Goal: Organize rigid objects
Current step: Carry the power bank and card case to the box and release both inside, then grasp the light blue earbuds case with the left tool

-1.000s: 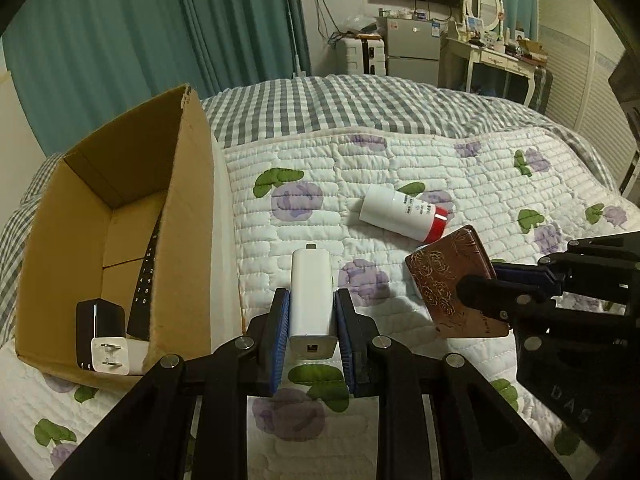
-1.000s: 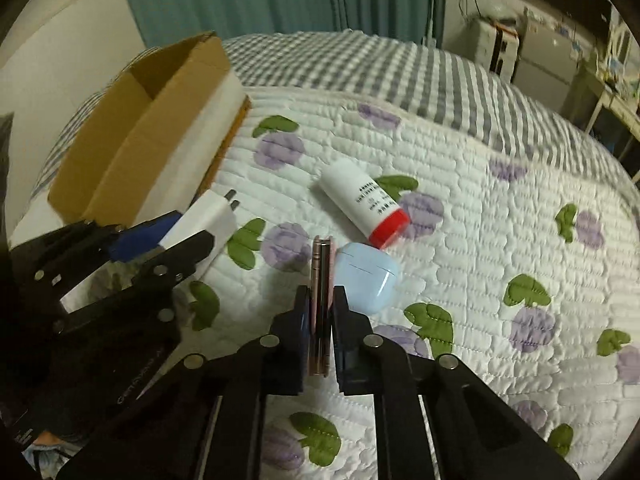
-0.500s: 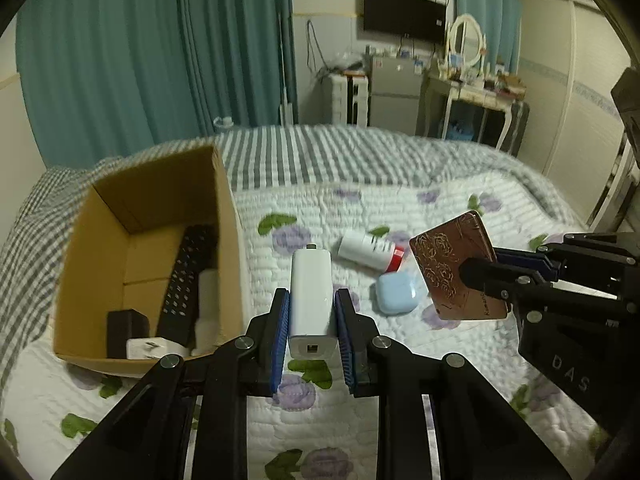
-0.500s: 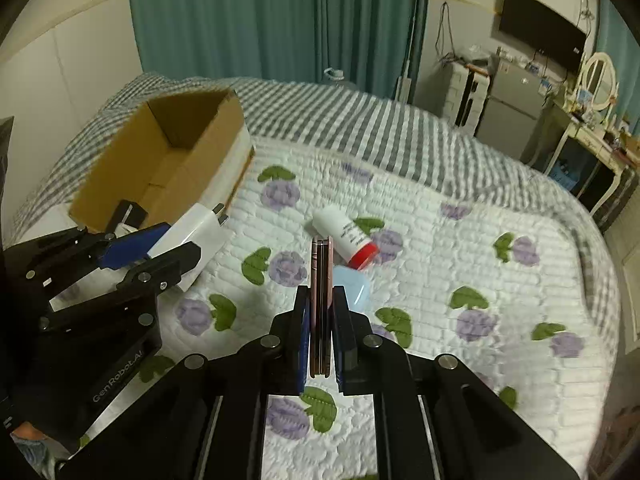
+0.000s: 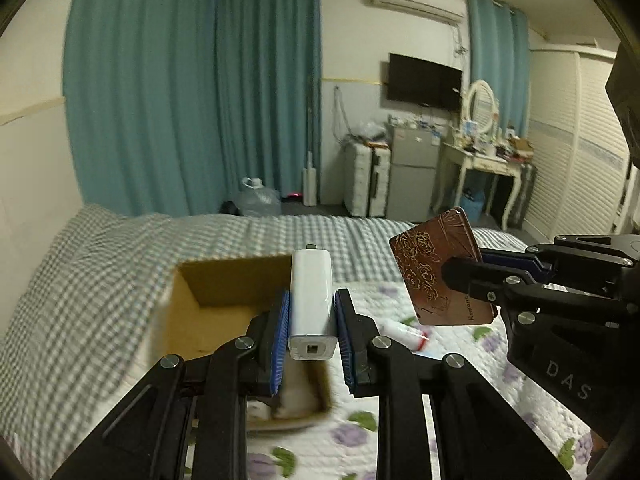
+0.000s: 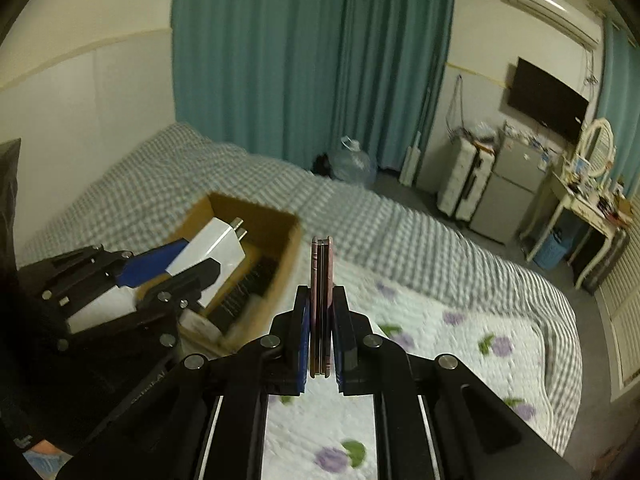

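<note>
We hold both loads clear above the bed, likely for dropping into the cardboard box (image 5: 224,292) at ten o'clock. Left gripper (image 5: 311,316) clamps a smooth white charger (image 5: 312,300); right gripper (image 6: 320,330) pinches a thin, rose-embossed brown case (image 6: 321,300) edge-on. A white bottle (image 5: 402,330) lies on the quilt (image 6: 440,344).

Your room is dim and evenly lit, with a greenish cast. The bed (image 5: 120,264) and box (image 6: 256,240) smear with motion blur, while each gripper stays sharp. Fisheye bends the curtains (image 5: 192,92); corners go black.
</note>
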The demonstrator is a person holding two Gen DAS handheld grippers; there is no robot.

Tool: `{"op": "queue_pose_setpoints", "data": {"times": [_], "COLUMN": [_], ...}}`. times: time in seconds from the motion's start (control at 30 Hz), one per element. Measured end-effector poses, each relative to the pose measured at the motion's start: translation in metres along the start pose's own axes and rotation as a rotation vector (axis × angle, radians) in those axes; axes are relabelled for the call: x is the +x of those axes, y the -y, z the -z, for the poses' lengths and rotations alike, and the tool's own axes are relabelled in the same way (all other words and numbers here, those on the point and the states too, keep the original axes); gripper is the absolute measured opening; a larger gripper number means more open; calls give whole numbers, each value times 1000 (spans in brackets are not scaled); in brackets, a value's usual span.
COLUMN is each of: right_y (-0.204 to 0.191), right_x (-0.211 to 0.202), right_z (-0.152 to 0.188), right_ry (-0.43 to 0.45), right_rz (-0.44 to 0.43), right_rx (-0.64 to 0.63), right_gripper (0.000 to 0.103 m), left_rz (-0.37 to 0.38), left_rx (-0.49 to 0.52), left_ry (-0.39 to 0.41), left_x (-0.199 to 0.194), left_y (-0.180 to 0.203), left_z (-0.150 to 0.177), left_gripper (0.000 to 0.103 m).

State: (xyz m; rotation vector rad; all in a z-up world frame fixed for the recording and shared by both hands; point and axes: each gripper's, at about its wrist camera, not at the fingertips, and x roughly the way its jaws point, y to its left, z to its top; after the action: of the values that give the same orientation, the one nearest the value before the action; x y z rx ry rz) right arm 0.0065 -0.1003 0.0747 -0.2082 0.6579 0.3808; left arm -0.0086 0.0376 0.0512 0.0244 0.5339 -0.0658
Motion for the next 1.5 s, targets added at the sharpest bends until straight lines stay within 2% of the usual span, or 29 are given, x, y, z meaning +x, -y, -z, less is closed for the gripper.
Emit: {"op": "queue_pose_setpoints", "data": {"times": [0.2, 0.43, 0.67, 0.93, 1.13, 1.27, 1.37, 1.4, 1.43, 1.47, 1.5], "right_y": [-42, -70, -67, -62, -62, -60, -53, -49, -47, -43, -35], "right_x": [24, 94, 171, 223, 229, 213, 196, 187, 182, 173, 161], "right_z": [-33, -43, -31, -17, -12, -12, -16, -17, -18, -19, -19], "right_ry": [28, -48, -140, -197, -201, -164, -144, -133, -127, -114, -92], "right_rz": [-59, -107, -121, -137, -144, -147, -133, -118, -110, -98, -79], "right_rx": [-44, -64, -53, -47, -34, -33, -35, -37, -38, -35, -25], "right_gripper": [9, 9, 9, 10, 10, 10, 11, 13, 26, 43, 51], "left_rz": [-56, -96, -90, -86, -96, -123, -136, -134, -131, -135, -140], "left_rx": [-40, -64, -60, -59, -52, -68, -64, -61, -57, -54, -54], "left_ry": [-7, -82, -154, -214, -228, -228, -188, -177, -167, -157, -144], "left_x": [18, 72, 121, 151, 154, 146, 129, 123, 117, 109, 103], "left_y": [-50, -89, -100, -100, -99, -102, -97, -95, -91, -86, -81], "left_z": [0, 15, 39, 56, 60, 60, 54, 51, 46, 42, 39], "left_gripper": [23, 23, 23, 23, 23, 24, 26, 27, 37, 57, 62]}}
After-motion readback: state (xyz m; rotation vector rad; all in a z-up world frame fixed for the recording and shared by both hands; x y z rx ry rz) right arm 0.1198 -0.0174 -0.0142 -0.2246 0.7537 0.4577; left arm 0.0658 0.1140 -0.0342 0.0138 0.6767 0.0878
